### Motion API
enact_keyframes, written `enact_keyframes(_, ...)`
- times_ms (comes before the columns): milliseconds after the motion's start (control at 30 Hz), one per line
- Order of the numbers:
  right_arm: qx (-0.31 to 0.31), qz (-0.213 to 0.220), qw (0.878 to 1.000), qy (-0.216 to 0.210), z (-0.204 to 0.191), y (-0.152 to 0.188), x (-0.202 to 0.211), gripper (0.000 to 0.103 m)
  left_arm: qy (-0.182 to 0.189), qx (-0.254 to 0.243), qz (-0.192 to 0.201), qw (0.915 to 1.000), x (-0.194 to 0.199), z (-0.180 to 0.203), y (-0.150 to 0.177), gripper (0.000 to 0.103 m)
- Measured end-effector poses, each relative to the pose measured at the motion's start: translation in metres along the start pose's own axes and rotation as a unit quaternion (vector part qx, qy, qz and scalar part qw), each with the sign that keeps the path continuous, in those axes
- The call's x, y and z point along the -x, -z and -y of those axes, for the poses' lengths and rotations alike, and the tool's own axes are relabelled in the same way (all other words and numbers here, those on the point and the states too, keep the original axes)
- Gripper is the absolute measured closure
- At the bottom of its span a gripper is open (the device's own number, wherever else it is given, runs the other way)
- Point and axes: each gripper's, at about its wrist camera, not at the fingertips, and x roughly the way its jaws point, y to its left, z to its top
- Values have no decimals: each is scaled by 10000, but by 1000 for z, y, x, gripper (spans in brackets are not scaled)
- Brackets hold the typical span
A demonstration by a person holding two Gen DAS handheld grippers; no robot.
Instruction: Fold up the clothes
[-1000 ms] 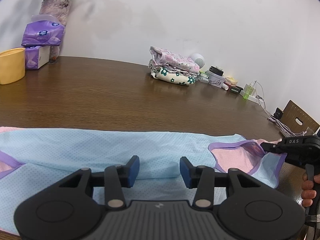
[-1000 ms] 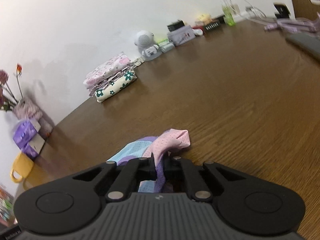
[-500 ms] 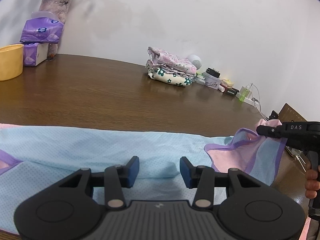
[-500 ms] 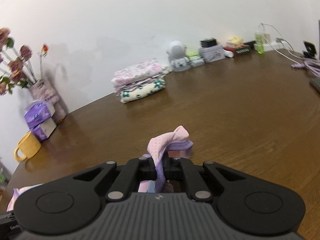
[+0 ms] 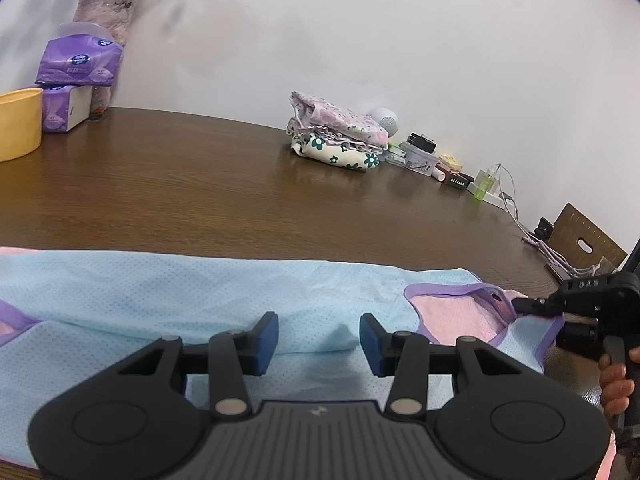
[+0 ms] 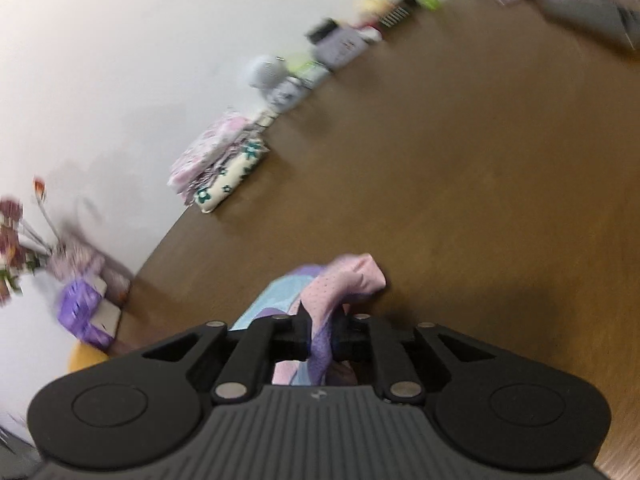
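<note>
stack (image 5: 338, 140) folded far behind the top (image 5: 208, 296); top barely folded, mostly spread. left gripper (image 5: 319, 336) over it, jaws apart, empty. right gripper (image 6: 320, 338) opening, strap (image 6: 340, 288) between the jaws.

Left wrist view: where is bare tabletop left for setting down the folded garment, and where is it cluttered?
Bare wood spans between the blue garment, yellow cup and folded clothes stack. Crowded: the wall edge behind the stack, with small items and cables.

A home: wooden table (image 5: 200, 184) with folded laundry (image 5: 336, 140), tissue packs (image 5: 76, 60) and flower vase (image 5: 104, 16).
</note>
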Motion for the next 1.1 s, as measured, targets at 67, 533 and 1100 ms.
enact_keyframes(67, -125, -69, 9999, -52, 6, 5, 0, 84, -6, 0, 0, 10000, 0, 1, 0, 60)
enact_keyframes(533, -196, 24, 9997, -169, 9, 8, -13, 101, -10, -8, 3, 10000, 0, 1, 1, 59)
enact_keyframes(1100, 1260, 308, 9915, -65, -30, 2, -4, 102, -14, -14, 9, 10000, -1, 1, 1, 59)
